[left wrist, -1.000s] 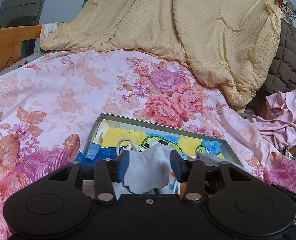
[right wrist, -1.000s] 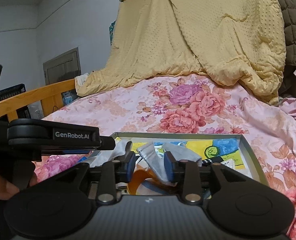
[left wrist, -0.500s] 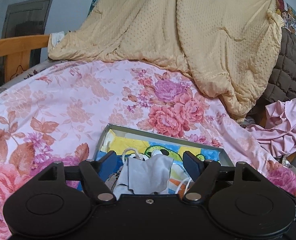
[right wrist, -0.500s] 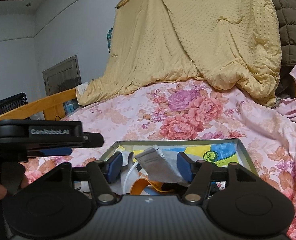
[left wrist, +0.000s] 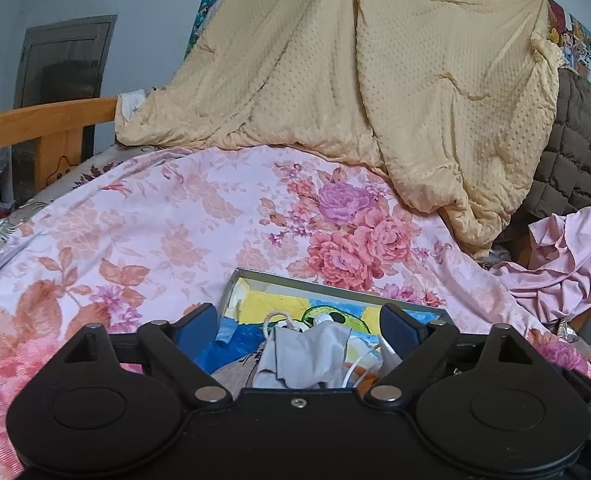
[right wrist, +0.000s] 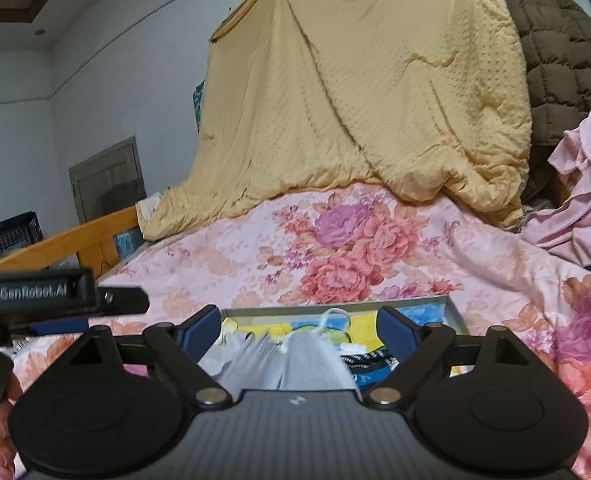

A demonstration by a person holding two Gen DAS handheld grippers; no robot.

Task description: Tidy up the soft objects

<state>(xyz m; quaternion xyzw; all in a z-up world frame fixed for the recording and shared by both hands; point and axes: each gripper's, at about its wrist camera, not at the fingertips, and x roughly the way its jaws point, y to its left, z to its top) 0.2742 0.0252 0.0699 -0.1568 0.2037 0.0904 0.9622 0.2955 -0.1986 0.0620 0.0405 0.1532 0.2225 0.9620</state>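
**Two open grippers above a tray of soft items**

Both grippers have their blue-padded jaws spread wide and grip nothing. Low in the left wrist view, the left gripper [left wrist: 298,326] frames a crumpled grey cloth [left wrist: 307,356], which lies loose in the metal tray [left wrist: 335,284] without touching either pad. A looped cord [left wrist: 279,318] sits just behind the cloth, over the tray's bright yellow and blue picture lining.

Low in the right wrist view, the right gripper [right wrist: 298,324] frames a pale grey face mask [right wrist: 295,360], blurred, with its white ear loop [right wrist: 335,318] standing up; whether it rests on the other tray contents cannot be told. The left gripper [right wrist: 55,304] juts in from the left edge there.

The tray rests on a pink floral bedsheet [left wrist: 155,232]. A yellow dotted quilt [left wrist: 375,80] fills the upper centre, and a rumpled pink garment [left wrist: 567,256] lies at the right edge.
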